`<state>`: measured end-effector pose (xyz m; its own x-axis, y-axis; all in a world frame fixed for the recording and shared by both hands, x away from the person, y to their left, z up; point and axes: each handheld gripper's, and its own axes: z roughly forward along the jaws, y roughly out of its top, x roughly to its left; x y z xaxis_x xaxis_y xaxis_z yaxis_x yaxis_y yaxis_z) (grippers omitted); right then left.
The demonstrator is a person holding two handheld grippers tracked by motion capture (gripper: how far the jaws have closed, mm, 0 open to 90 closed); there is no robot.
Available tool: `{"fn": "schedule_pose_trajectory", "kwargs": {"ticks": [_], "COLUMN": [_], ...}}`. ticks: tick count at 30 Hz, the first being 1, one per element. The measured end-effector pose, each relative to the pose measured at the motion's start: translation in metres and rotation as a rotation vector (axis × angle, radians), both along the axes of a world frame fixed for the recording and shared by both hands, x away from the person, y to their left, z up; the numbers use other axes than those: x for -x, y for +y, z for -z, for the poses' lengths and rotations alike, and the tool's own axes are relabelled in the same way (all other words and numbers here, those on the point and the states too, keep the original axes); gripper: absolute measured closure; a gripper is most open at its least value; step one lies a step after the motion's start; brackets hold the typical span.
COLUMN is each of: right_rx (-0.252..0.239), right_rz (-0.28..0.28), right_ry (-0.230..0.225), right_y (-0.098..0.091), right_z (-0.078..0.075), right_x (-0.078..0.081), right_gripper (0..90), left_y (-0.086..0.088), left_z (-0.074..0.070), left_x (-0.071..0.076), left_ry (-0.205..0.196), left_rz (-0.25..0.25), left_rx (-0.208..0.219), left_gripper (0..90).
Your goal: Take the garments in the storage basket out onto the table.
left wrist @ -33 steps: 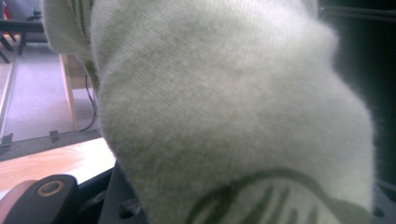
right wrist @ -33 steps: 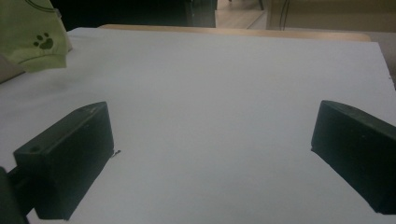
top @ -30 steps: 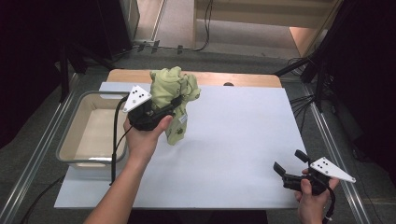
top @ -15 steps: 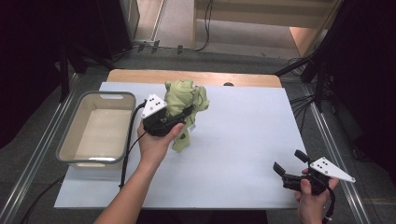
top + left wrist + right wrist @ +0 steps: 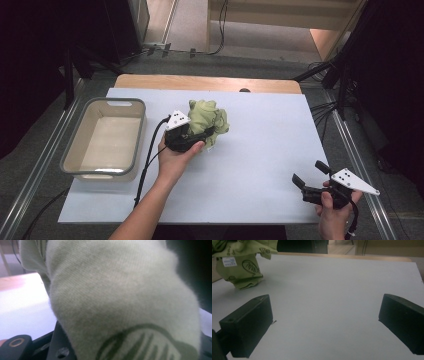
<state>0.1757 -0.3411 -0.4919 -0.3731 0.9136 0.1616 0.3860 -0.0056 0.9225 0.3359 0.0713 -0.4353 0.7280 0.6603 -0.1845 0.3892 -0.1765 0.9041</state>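
Crumpled pale-green knit garment printed with dark outline motifs, bunched into a lump on the white table sheet, left of centre and just right of the shallow grey plastic tub. Gripped low in the bundle by the left gripper, jaws partly apart with cloth between them and just now easing wider; cloth still draped over and around the jaws. In the left gripper view, soft ribbed weave right against the lens, with a dark oval print at the bottom edge, detail too fine for the high view. In the right gripper view, a small white care label sewn on the cloth and the lower folds resting on the sheet, neither to be made out from above. From above, instead, the whole layout: tub to the left, wooden table edge behind, right gripper well apart at the near right corner, jaws spread wide over bare sheet, holding nothing.
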Motion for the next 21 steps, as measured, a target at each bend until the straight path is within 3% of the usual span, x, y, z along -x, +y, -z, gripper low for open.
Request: {"fn": "schedule_pose_trajectory", "kwargs": {"ticks": [15, 21], "right_rx": [0.006, 0.005], "right_rz": [-0.005, -0.004], "right_ry": [0.0, 0.002], "right_y": [0.001, 0.001], "right_z": [0.001, 0.001], "right_x": [-0.001, -0.001], "right_gripper": [0.0, 0.0], "left_y": [-0.021, -0.027], "left_z": [0.041, 0.046], "left_x": [-0.003, -0.002], "left_ry": [0.113, 0.136], "left_rz": [0.029, 0.053], "left_rx": [-0.087, -0.097], "left_gripper": [38.5, 31.9]}}
